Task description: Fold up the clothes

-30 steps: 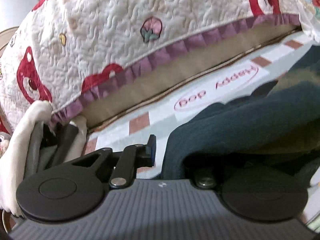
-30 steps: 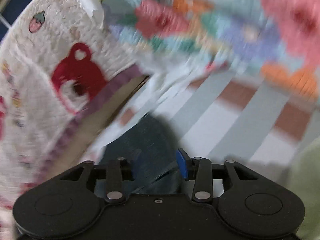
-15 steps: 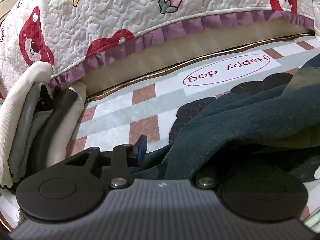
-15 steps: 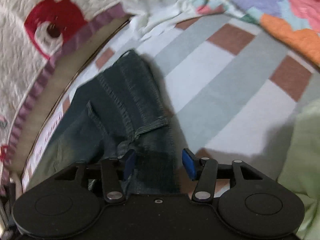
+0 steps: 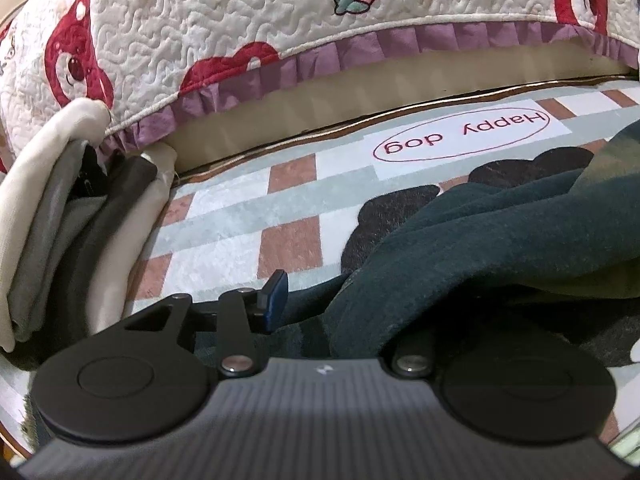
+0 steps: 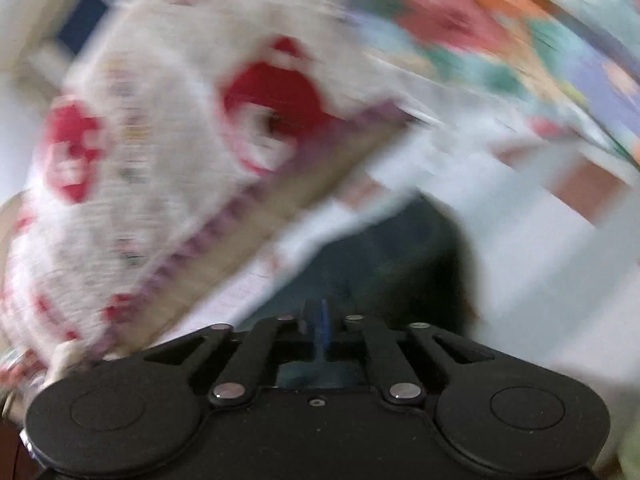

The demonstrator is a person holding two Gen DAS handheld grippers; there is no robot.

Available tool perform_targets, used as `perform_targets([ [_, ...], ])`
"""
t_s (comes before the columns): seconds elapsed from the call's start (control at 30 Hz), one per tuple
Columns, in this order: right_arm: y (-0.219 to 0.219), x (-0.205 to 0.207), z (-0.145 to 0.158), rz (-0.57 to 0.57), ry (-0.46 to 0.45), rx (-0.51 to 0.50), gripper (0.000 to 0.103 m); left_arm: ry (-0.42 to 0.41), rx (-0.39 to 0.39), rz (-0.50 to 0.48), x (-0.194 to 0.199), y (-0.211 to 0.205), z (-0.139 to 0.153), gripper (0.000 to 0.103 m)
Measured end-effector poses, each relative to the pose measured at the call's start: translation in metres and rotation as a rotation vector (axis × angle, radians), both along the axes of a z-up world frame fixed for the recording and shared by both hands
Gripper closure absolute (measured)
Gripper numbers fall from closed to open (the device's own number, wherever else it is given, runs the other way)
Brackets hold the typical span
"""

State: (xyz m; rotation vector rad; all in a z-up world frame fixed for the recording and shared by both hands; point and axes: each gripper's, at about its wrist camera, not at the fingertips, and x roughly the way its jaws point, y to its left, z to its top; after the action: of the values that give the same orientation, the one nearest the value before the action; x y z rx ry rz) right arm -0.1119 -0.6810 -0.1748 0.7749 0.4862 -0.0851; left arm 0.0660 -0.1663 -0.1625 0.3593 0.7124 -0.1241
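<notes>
Dark blue-green jeans (image 5: 500,240) lie on a checked mat (image 5: 248,224) in the left wrist view. My left gripper (image 5: 320,304) is open; one blue-padded finger shows at the left, and the jeans cover the right finger. The right wrist view is badly blurred by motion. There my right gripper (image 6: 318,330) has its blue pads pressed together, with the dark jeans fabric (image 6: 372,256) just ahead of them; whether cloth is pinched between them does not show.
A quilted white cover with red bears and a purple frill (image 5: 280,24) hangs behind the mat. A stack of folded cream and grey clothes (image 5: 60,216) sits at the left. A colourful patchwork blanket (image 6: 500,32) lies at the right.
My right gripper has shut from open and swung quickly, blurring its view. My left gripper has sunk closer to the mat beside the jeans.
</notes>
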Motion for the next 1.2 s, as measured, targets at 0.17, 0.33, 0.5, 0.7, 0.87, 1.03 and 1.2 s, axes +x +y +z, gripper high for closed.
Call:
perform_targets([
  [0.17, 0.02, 0.018, 0.002, 0.119, 0.028, -0.052, 0.093, 0.005, -0.006, 0.001, 0.0, 0.001, -0.001, 0.059],
  [0.33, -0.008, 0.01, -0.015, -0.125, 0.216, -0.007, 0.049, 0.012, 0.0, -0.002, 0.0, 0.001, -0.004, 0.059],
  [0.5, -0.035, -0.013, -0.031, -0.274, 0.266, 0.142, 0.049, 0.024, 0.001, 0.001, 0.002, 0.002, -0.008, 0.059],
  [0.7, -0.027, -0.006, -0.035, -0.097, 0.185, 0.266, 0.049, 0.034, 0.001, 0.002, 0.001, 0.004, -0.007, 0.059],
  [0.87, -0.027, -0.008, -0.034, -0.044, 0.077, 0.36, 0.06, 0.036, 0.012, 0.007, 0.0, 0.004, -0.011, 0.059],
  [1.03, -0.019, 0.004, -0.046, -0.057, 0.222, 0.33, 0.059, 0.041, 0.0, 0.023, 0.001, 0.005, -0.013, 0.058],
  [1.2, 0.008, 0.007, -0.014, 0.108, 0.054, 0.179, 0.088, 0.049, 0.002, 0.028, 0.001, 0.009, -0.015, 0.05],
])
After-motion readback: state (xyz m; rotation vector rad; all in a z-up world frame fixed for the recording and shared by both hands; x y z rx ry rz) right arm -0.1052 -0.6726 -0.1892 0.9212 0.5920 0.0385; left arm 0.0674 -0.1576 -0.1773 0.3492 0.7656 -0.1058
